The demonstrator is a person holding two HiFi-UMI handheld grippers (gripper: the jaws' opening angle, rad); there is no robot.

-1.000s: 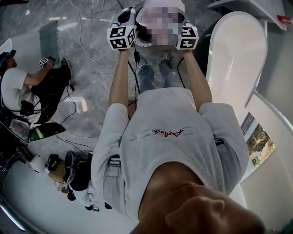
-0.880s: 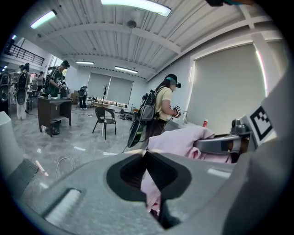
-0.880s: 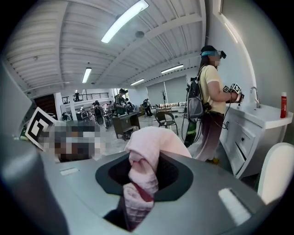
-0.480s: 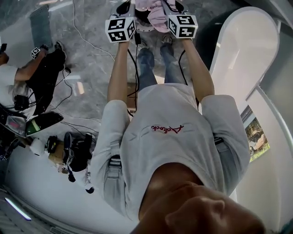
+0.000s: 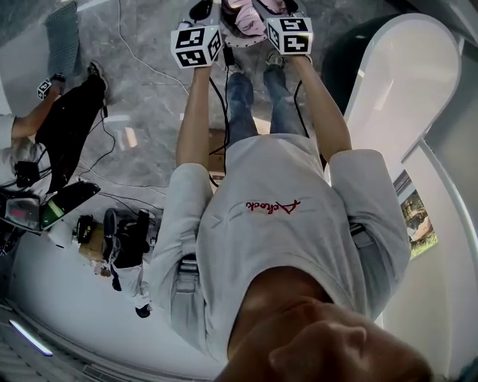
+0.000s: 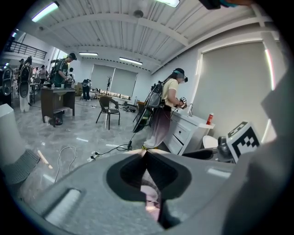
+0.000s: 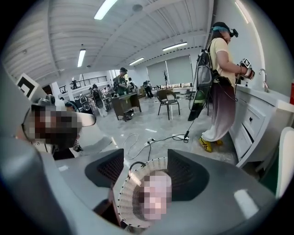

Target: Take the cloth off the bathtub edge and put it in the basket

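The pink cloth [image 5: 246, 16] lies bunched in the white woven basket [image 5: 243, 42] on the floor ahead of my feet. In the right gripper view the cloth [image 7: 154, 193] fills the basket [image 7: 126, 195] below my right gripper [image 7: 149, 170]. That gripper's jaws have just been opening and stand wide apart, and its pads touch nothing. My left gripper [image 6: 143, 155] is shut, and a fold of the cloth [image 6: 150, 202] runs up between its jaws. Both grippers, left [image 5: 202, 11] and right [image 5: 287, 9], hang over the basket. The white bathtub [image 5: 396, 97] curves along my right.
A person [image 5: 22, 142] crouches at the left among cables [image 5: 142, 67] and gear [image 5: 123, 242] on the marble floor. Ahead, another person with a backpack [image 7: 220, 78] stands at a white cabinet [image 7: 257, 124]. A chair [image 7: 166, 101] stands farther off.
Both grippers have sunk with the pink cloth and moved towards the top edge of the head view. The cloth now sits down in the basket.
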